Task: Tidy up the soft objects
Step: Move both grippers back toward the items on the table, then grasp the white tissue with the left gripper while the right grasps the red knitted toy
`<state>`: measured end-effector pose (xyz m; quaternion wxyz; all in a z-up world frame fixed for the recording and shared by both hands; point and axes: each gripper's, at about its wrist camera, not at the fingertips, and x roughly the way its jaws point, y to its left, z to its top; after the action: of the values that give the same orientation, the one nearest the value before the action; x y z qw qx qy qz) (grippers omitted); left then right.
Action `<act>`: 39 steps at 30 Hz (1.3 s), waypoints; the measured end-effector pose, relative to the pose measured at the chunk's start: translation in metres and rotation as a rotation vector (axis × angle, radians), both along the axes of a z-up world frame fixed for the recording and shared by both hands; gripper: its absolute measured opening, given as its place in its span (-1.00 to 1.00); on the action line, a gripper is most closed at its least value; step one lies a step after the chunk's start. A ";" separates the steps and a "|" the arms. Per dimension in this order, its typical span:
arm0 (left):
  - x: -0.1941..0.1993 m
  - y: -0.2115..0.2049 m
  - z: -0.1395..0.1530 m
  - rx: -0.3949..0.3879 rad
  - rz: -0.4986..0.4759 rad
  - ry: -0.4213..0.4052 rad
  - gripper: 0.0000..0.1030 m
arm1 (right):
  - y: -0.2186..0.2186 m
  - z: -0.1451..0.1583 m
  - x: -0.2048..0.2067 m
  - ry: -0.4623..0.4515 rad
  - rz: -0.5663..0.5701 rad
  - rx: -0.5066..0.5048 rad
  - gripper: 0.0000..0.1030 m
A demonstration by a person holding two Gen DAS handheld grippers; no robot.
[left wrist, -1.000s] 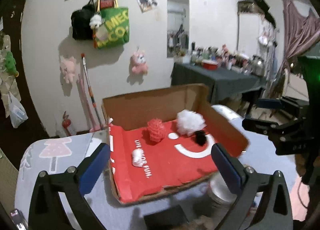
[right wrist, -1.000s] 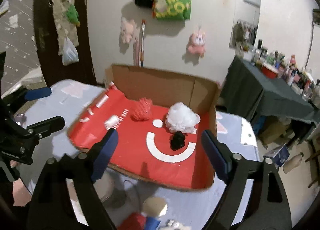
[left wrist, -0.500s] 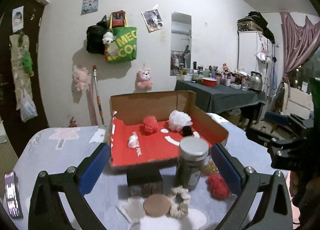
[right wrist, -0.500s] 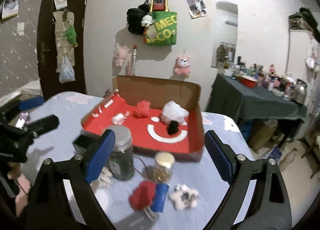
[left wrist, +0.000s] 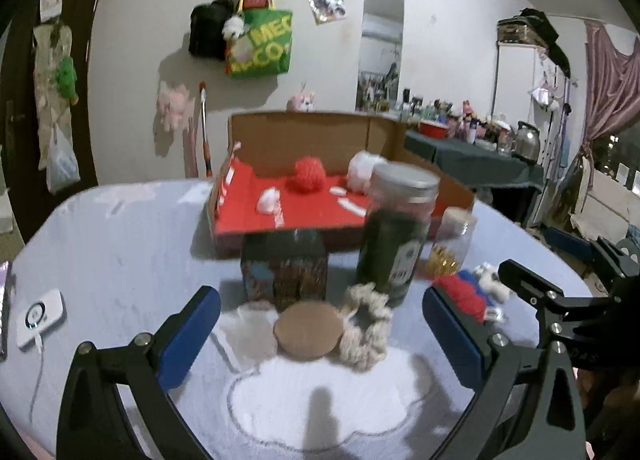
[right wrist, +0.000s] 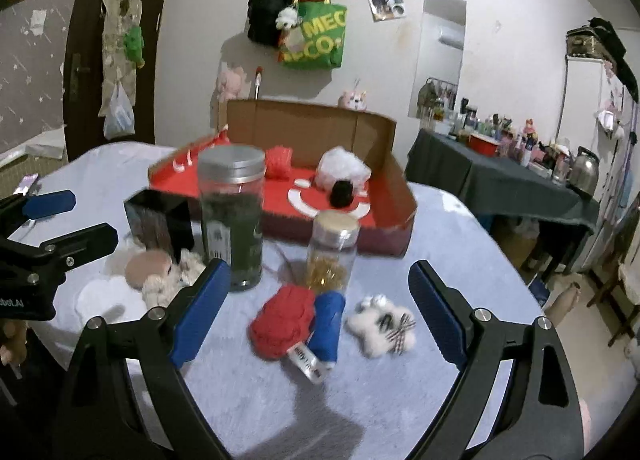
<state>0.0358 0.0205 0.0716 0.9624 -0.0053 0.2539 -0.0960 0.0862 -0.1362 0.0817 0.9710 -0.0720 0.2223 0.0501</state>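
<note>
Both grippers, left [left wrist: 320, 334] & right [right wrist: 318, 306], stand wide open w/ nothing held. Soft items lie on the pale blue tablecloth [right wrist: 460, 236]: red yarn ball [right wrist: 282, 320], beige scrunchie [left wrist: 366, 330]. Others sit in the cardboard box [right wrist: 312, 128] by the white wall.

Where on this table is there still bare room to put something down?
The widest bare patch of the pale blue tablecloth lies between the white charger puck and the red-lined cardboard box. Another lies right of the white fluffy bow. It is crowded around the dark glass jar, black box, cream scrunchie and red knitted pouch.
</note>
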 end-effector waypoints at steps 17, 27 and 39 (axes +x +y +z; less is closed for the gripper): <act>0.025 0.048 -0.034 0.089 0.069 0.171 0.99 | 0.016 -0.033 0.036 0.136 0.054 0.002 0.77; 0.049 0.057 -0.048 0.134 0.017 0.276 0.74 | 0.016 -0.041 0.051 0.195 0.067 -0.003 0.45; 0.046 0.057 -0.044 0.084 -0.141 0.304 -0.79 | 0.005 -0.049 0.051 0.245 0.123 0.050 -0.32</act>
<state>0.0822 0.0770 0.0276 0.9032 0.0384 0.4001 -0.1504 0.1368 -0.1308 0.0331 0.9332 -0.0545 0.3331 0.1235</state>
